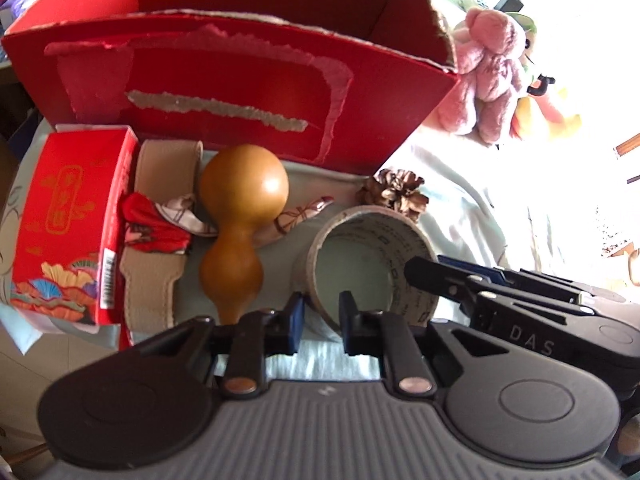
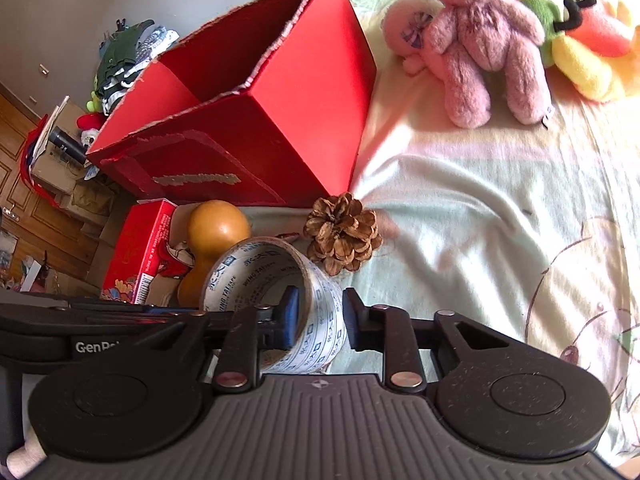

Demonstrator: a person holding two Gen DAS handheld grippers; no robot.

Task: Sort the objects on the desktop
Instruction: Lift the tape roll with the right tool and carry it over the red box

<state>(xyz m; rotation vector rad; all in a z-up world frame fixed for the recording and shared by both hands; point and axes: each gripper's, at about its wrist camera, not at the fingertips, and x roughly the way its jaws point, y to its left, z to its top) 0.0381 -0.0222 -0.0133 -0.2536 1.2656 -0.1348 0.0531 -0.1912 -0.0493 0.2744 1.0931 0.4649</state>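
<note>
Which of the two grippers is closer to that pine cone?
Right. The right gripper straddles the tape roll's wall, just before the pine cone. The left gripper sits at the roll's opposite side, farther away.

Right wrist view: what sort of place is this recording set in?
Probably a bedroom at home: the objects lie on a printed bedsheet, plush toys sit at its far end, and a pile of clothes sits by the wall over a wooden floor.
</note>
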